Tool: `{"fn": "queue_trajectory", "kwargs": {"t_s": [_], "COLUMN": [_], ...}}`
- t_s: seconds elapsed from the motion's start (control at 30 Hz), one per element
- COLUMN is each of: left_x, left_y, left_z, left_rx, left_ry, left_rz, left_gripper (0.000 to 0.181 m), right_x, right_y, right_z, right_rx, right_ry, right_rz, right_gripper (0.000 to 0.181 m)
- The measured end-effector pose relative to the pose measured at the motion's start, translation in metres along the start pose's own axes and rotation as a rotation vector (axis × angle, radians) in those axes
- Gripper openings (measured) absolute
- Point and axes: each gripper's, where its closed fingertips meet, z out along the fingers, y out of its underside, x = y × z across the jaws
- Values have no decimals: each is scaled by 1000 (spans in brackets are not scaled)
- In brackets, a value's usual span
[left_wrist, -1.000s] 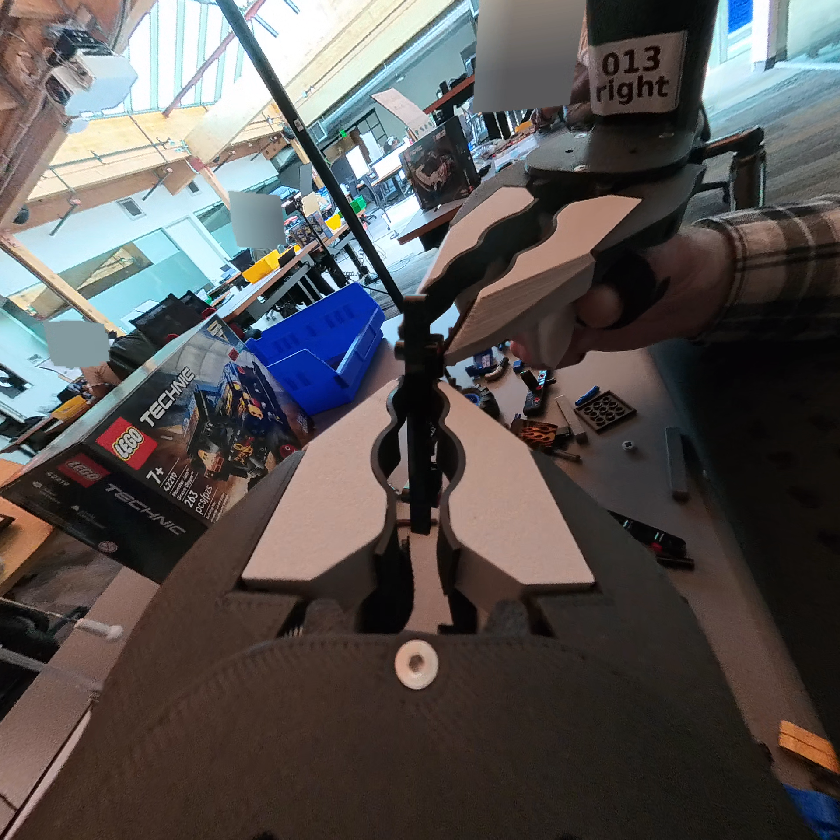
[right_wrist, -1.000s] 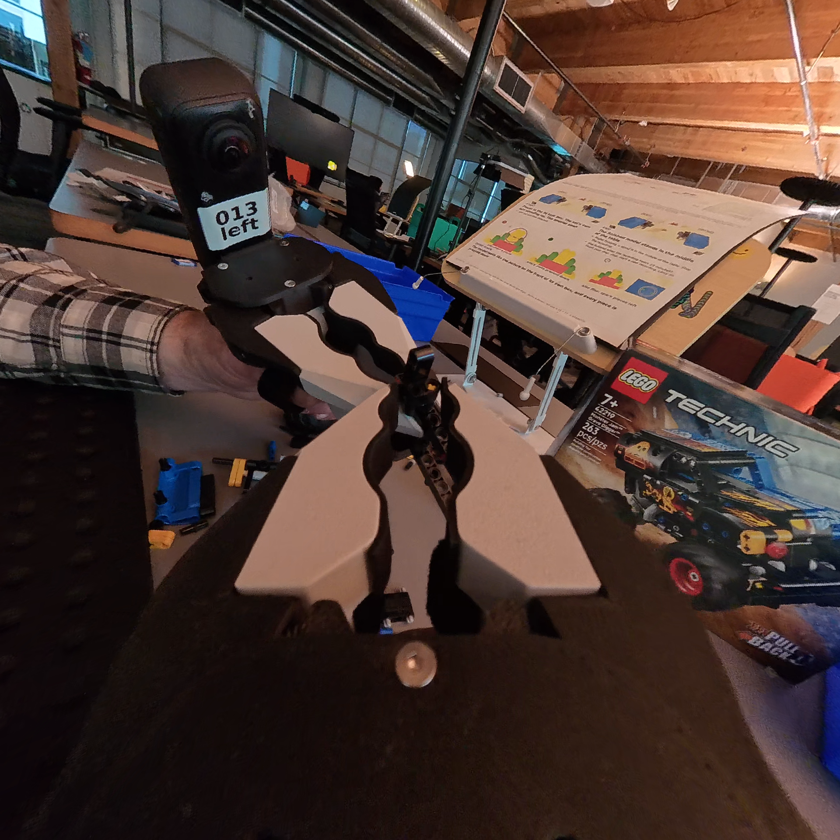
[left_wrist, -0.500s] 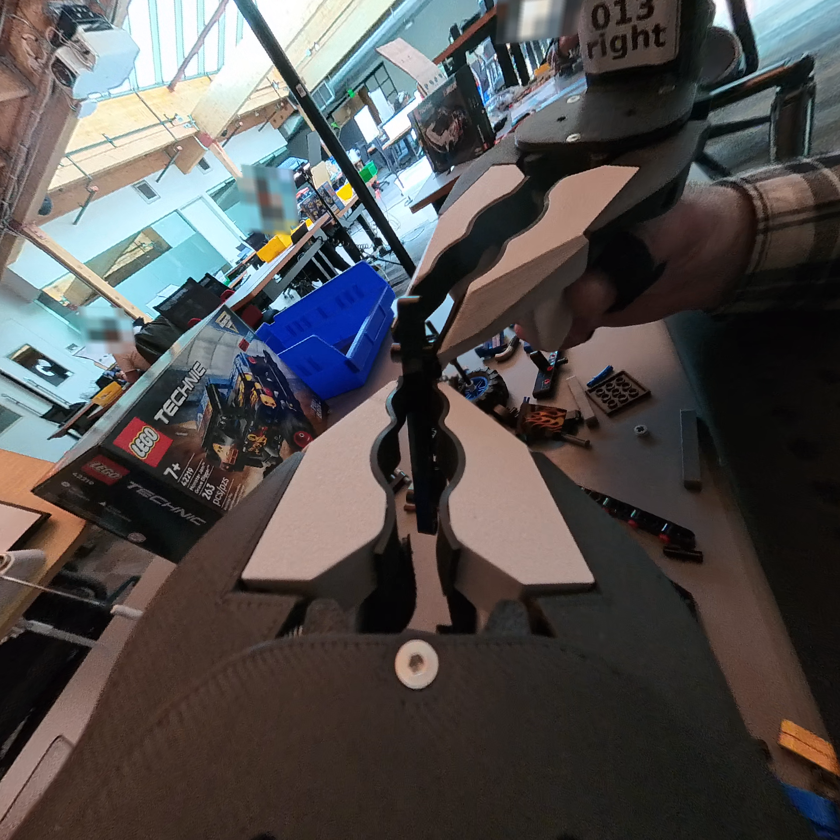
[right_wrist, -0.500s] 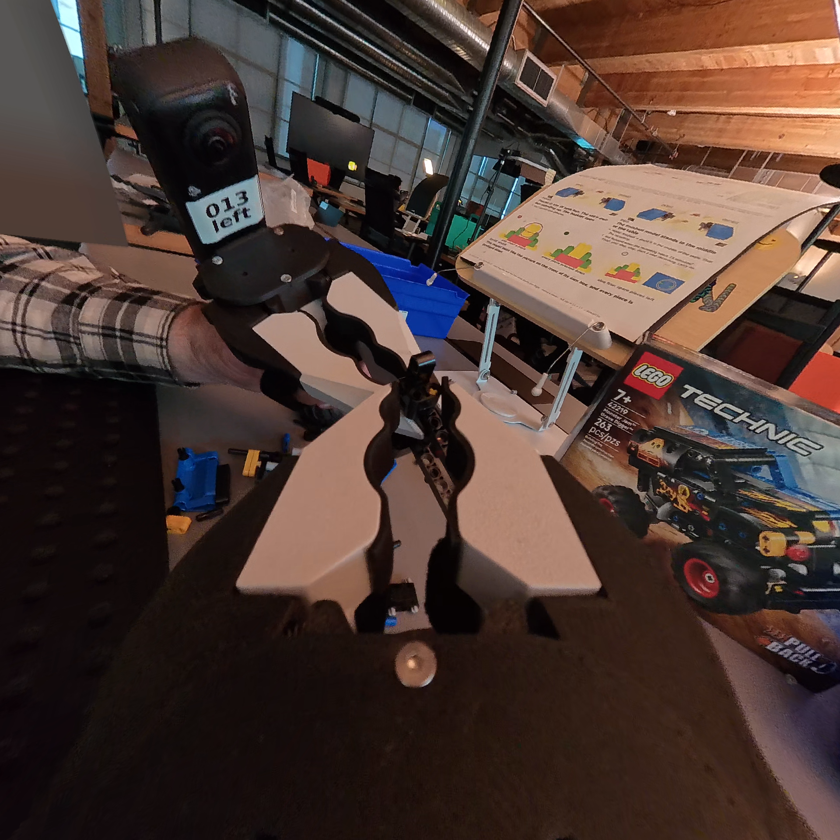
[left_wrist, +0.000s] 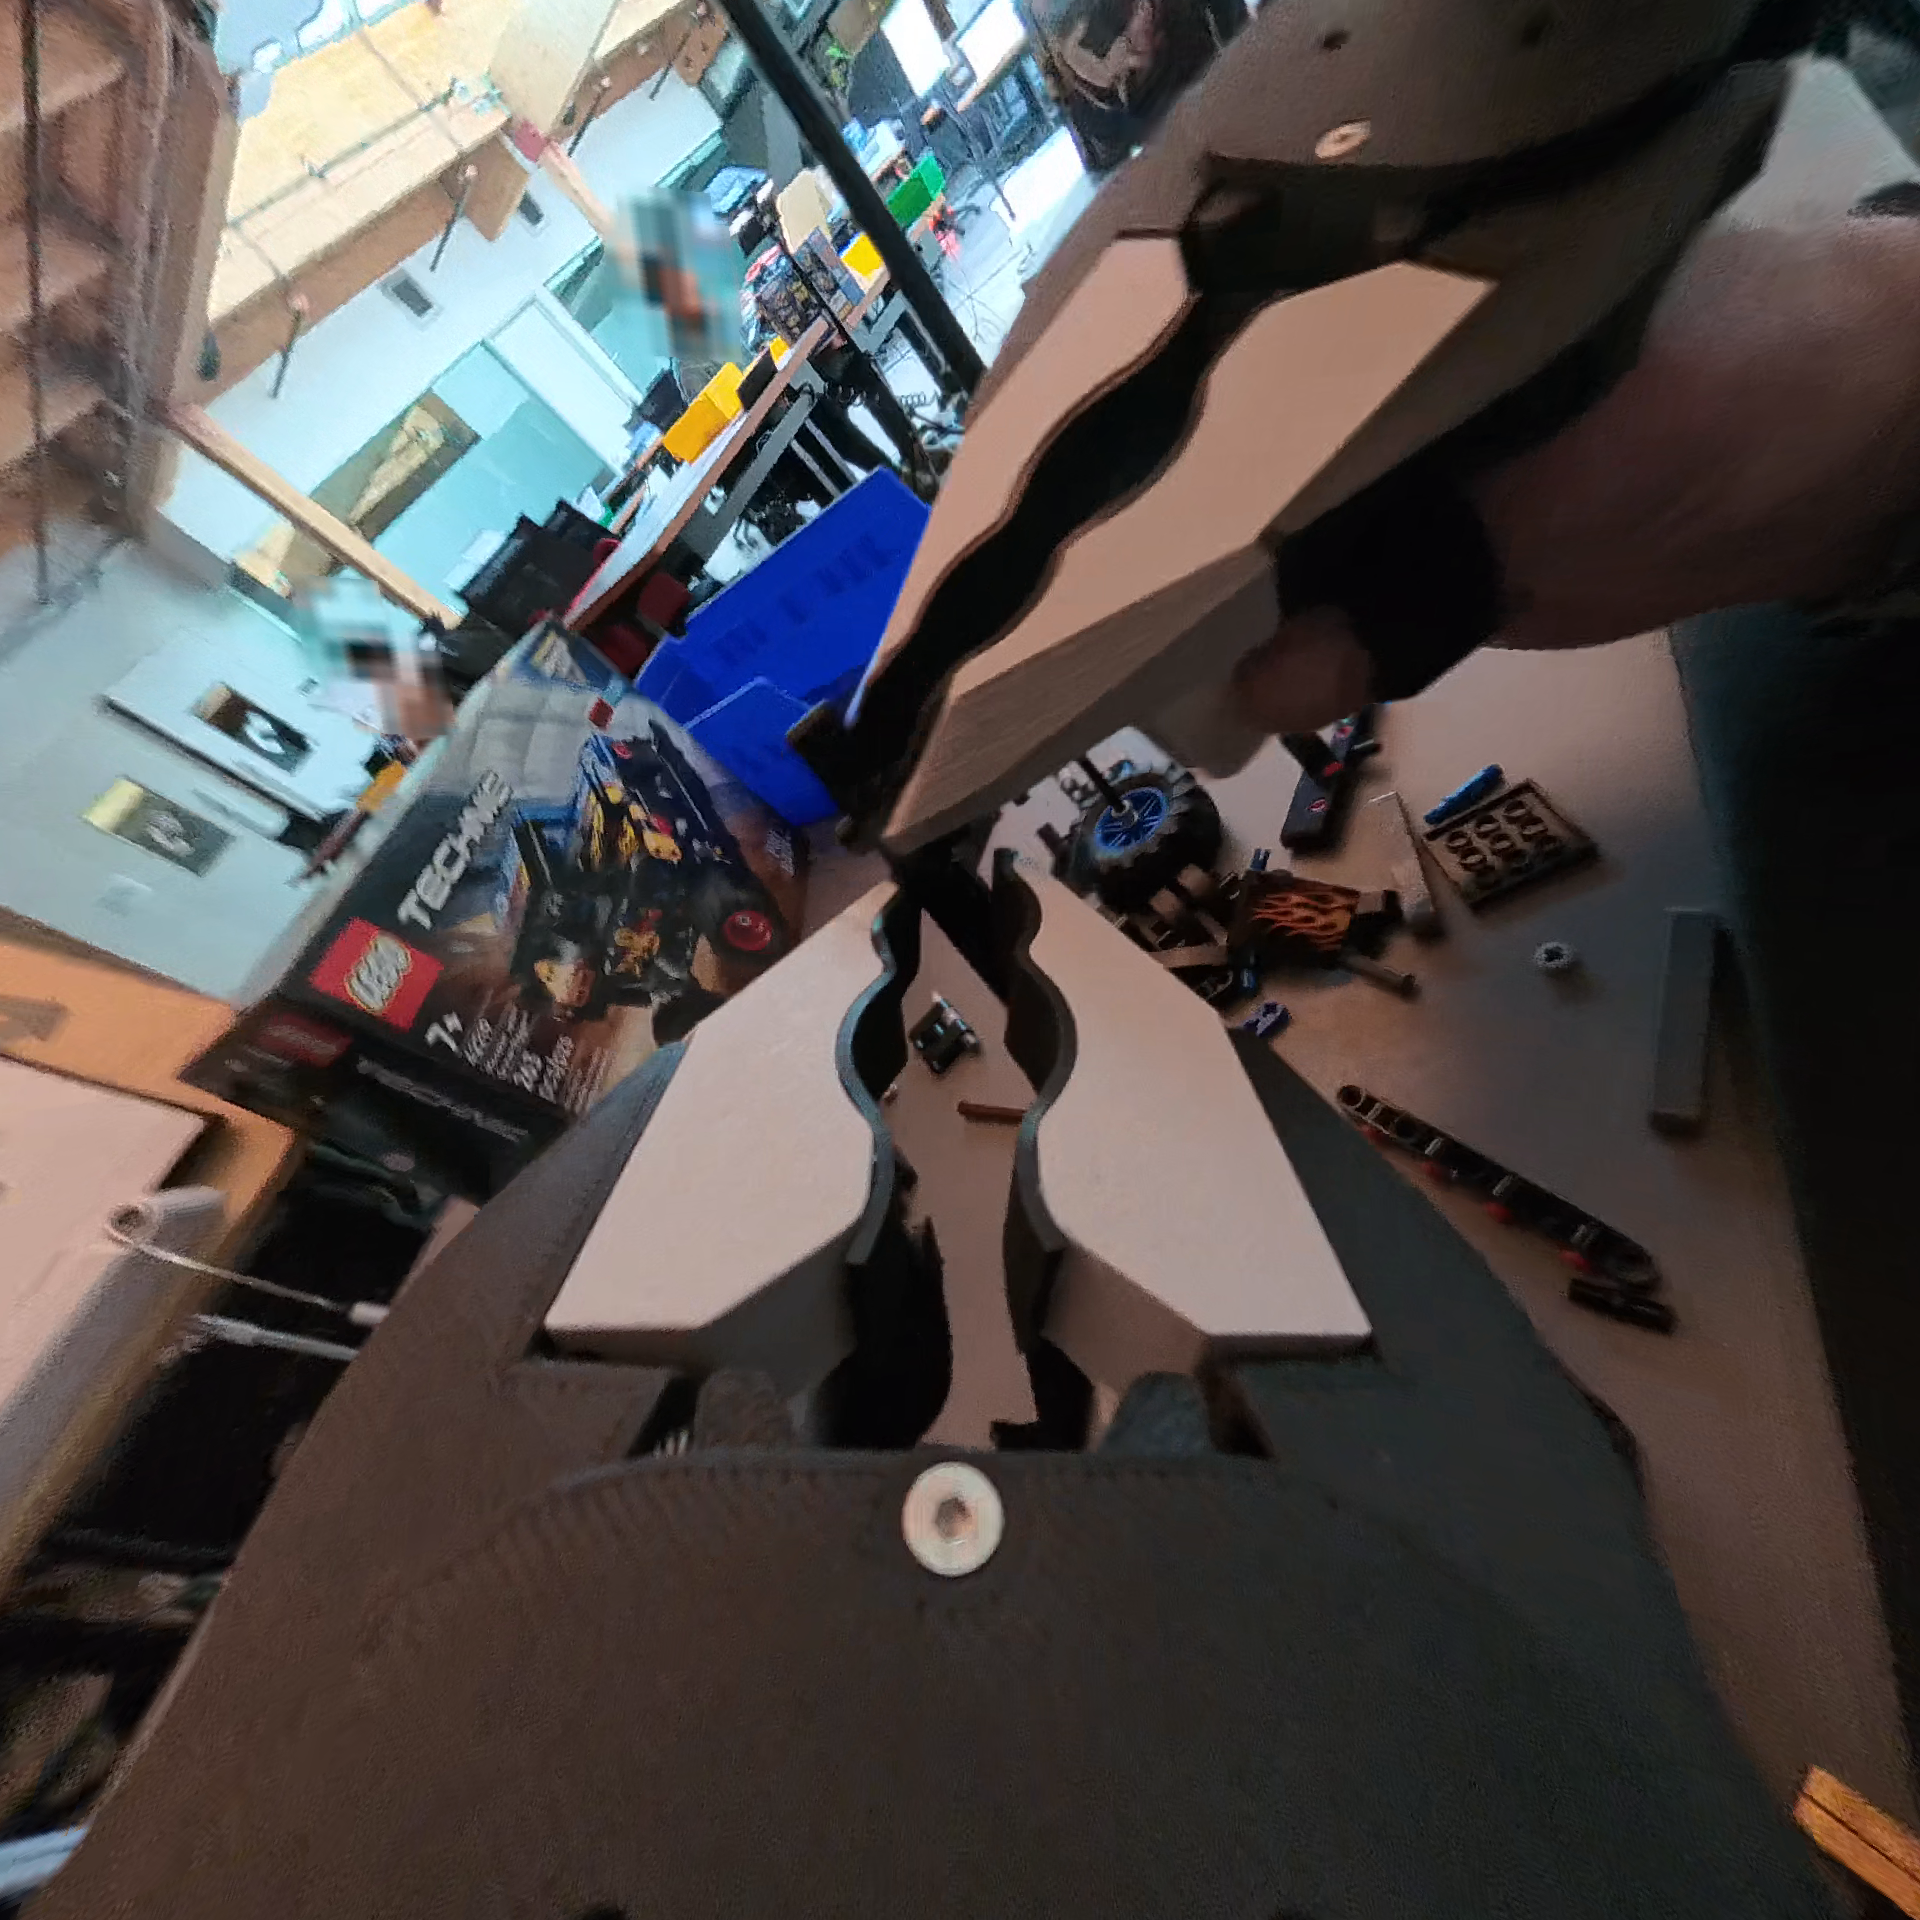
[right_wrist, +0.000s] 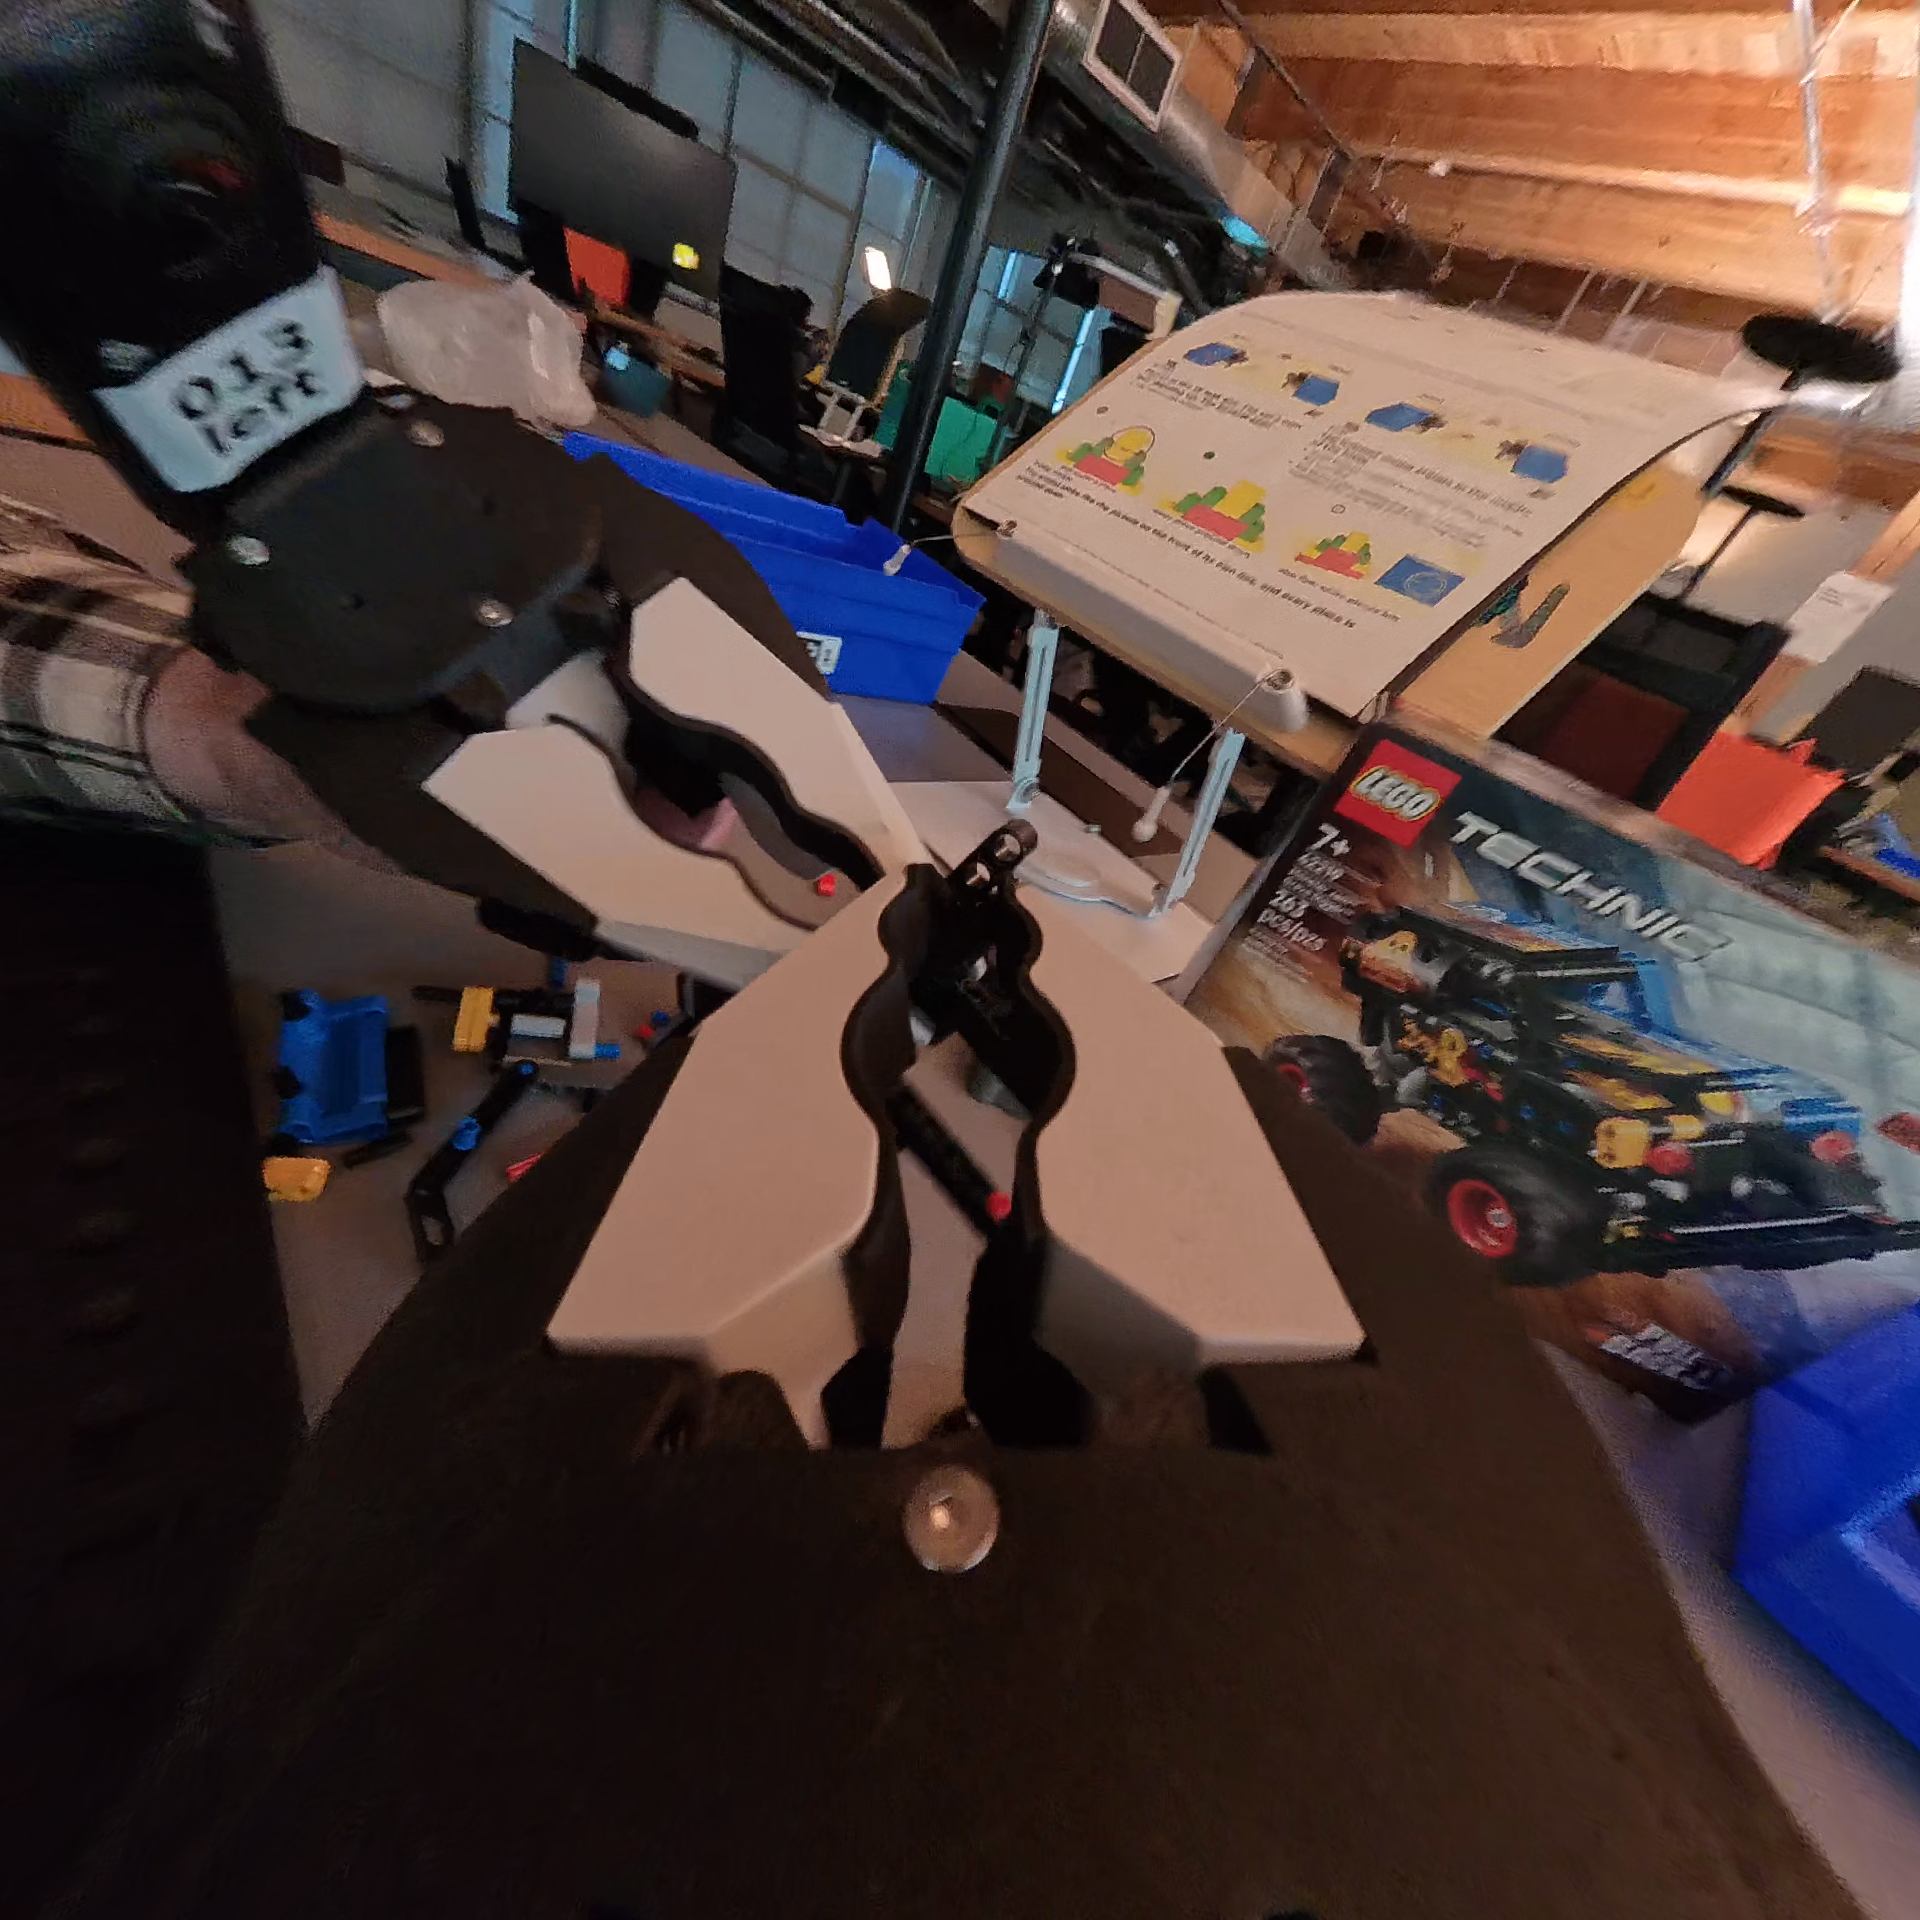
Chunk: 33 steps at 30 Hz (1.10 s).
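My right gripper is shut on a black studded beam that carries a red pin; the beam's top end sticks out past the fingertips. My left gripper is open, and grey table shows through the gap between its fingers. The two grippers meet tip to tip above the table. In the left wrist view the right gripper comes down from the upper right with the dark beam end at its tips. In the right wrist view the left gripper is at the upper left, jaws apart, right beside the beam.
A toy car box stands at the table's edge, with blue bins behind. An instruction sheet on a stand is at the back. A blue-hubbed wheel, a black beam with red pins and a blue part lie loose. The tips of both grippers are at nearly the same place. The blue-hubbed wheel lies around 15 cm away from my left fingertips.
My left gripper has opened and let go of the black beam it was shut on. The right gripper still holds the beam. Both views have tilted and dropped toward the table.
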Motion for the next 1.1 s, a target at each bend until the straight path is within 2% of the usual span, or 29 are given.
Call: {"fn": "queue_trajectory", "kwargs": {"t_s": [0.03, 0.17, 0.27, 0.67, 0.77, 0.83, 1.1], "left_x": [-3, -8, -4, 1, 1, 2, -2], "left_y": [6, 11, 11, 9, 13, 11, 13], "left_z": [1, -3, -2, -3, -3, -4, -2], "left_rx": [-17, 3, 27, 28, -10, -7, -91], "left_ry": [10, 57, 112, 151, 112, 116, -18], "left_rz": [-23, -163, -223, -235, -132, -134, 99], "left_gripper": [11, 7, 7, 7, 7, 7, 6], "right_x": [0, -3, -2, -7, -9, -9, -6], "right_y": [3, 2, 2, 7, 11, 11, 13], "right_z": [1, -2, -2, -3, -3, -4, -3], "right_rx": [-6, 34, 35, 6, -17, -18, -44], "right_ry": [-23, -114, -113, -146, -149, -152, -106], "right_rz": [38, 160, 152, 110, 84, 83, 45], "right_gripper": [11, 15, 13, 10, 9, 9, 8]}}
